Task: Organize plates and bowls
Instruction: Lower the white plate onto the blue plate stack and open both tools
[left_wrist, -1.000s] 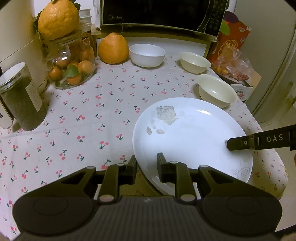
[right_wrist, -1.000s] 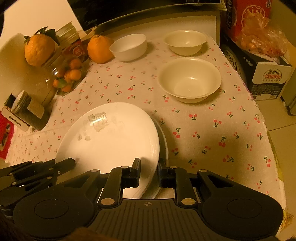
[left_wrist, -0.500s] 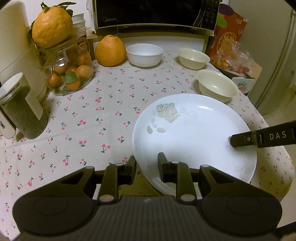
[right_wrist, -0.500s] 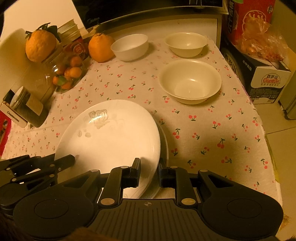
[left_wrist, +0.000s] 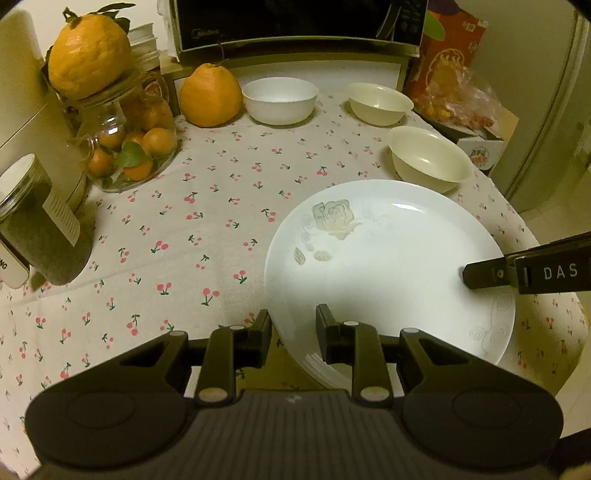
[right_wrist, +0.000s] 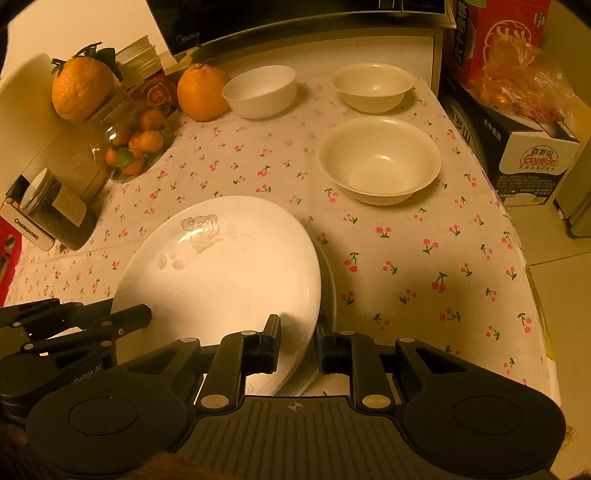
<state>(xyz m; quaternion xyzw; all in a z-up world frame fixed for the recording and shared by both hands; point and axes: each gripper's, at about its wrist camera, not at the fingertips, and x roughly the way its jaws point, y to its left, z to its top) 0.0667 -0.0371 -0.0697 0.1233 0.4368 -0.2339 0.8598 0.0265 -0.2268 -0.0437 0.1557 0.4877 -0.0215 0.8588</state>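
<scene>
Plates sit in a stack at the near right part of the cherry-print tablecloth, the top one carrying a pale rose motif. From the left wrist, the left gripper has its two fingers either side of the stack's near rim, seemingly pinching it; the layered edges show between them. The right gripper's finger reaches in over the far right rim, so I take it both tongs share the load because a stack this wide would tip from one side. Three bowls wait beyond: a white bowl by the big orange, two cream ones nearer the right edge

From the right wrist, the right gripper is narrowed on the stack's edge, apparently clamping it, with one plate's rim showing offset underneath on the right. The large cream bowl stands just beyond the plates, apart from them, probably the next thing to be nested
</scene>
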